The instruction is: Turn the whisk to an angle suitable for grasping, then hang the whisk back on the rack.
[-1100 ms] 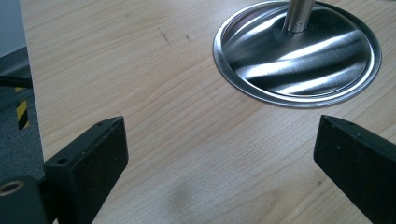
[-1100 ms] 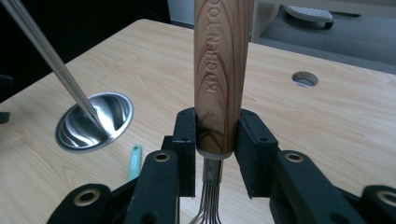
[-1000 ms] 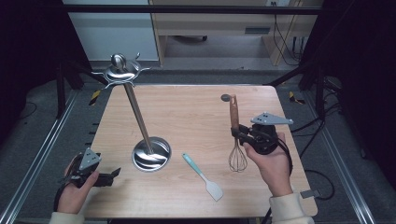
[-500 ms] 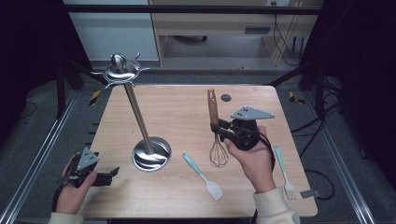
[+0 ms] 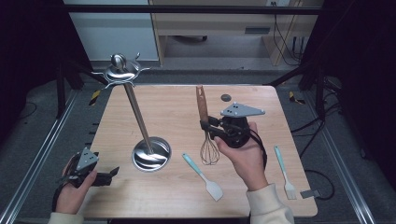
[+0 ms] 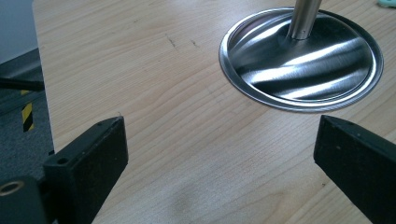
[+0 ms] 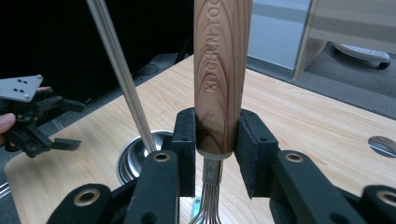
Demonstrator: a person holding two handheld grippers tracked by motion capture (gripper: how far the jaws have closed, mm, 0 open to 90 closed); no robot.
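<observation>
The right gripper (image 7: 215,154) clamps the whisk (image 5: 206,125) by its wooden handle's lower end, upright above the table (image 5: 173,107), at three o'clock from the stand (image 5: 150,154); the left gripper (image 6: 219,154) gapes empty.

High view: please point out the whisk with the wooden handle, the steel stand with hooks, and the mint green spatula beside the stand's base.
whisk with the wooden handle (image 5: 202,108), high view, on the wooden handle.
steel stand with hooks (image 5: 150,156), high view, on its round base.
mint green spatula (image 5: 214,190), high view, on its pale blade.
</observation>
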